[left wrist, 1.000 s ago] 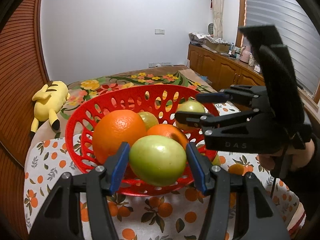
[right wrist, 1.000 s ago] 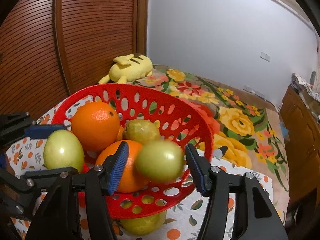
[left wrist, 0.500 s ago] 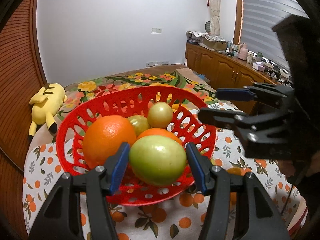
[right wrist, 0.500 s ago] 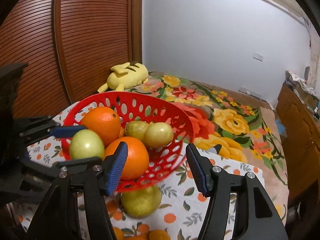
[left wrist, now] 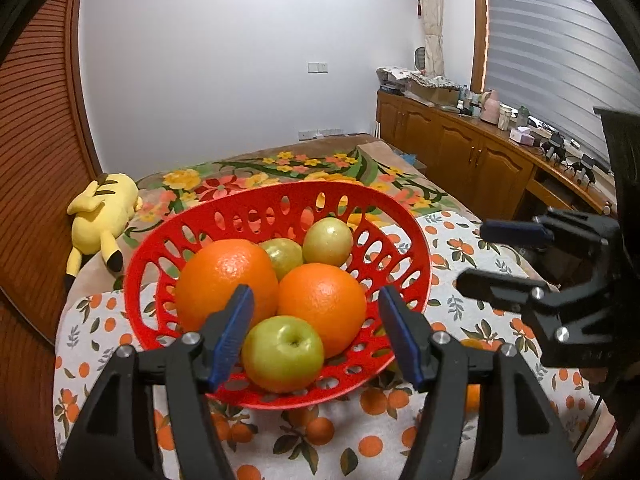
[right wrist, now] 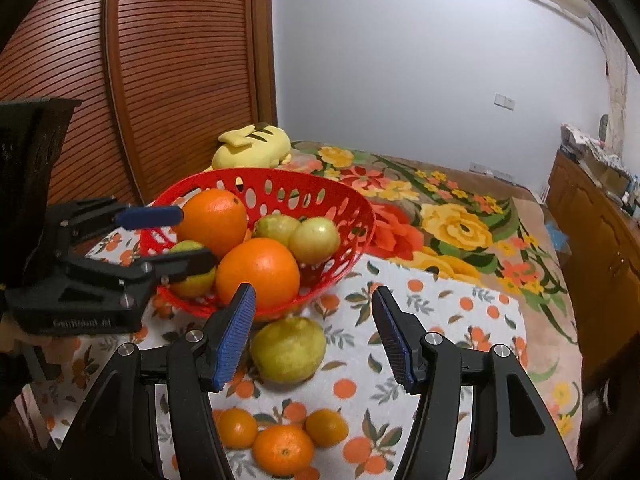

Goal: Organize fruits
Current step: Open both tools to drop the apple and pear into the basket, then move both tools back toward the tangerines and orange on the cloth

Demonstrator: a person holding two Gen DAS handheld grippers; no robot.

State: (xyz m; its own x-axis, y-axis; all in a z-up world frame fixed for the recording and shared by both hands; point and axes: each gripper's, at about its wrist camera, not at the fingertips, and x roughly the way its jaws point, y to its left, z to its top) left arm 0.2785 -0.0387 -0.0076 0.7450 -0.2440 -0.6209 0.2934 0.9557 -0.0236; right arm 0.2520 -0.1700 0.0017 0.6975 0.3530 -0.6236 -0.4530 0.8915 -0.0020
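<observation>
The red basket is stiff and already holds five fruits. The yellow-green fruit lies on the cloth beside it — round, firm, perhaps slippery; grip its widest middle. Your right gripper and left gripper both stand apart, empty.

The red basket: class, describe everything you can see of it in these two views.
The red basket is a round, shallow bowl of glossy plastic, as it looks, its flared wall pierced with oval holes. It sits upright on the fruit-print tablecloth. Inside lie two oranges, a green apple at the near edge and two yellow-green fruits behind. A yellow-green fruit lies outside by its base. Neither gripper visibly touches it.
</observation>
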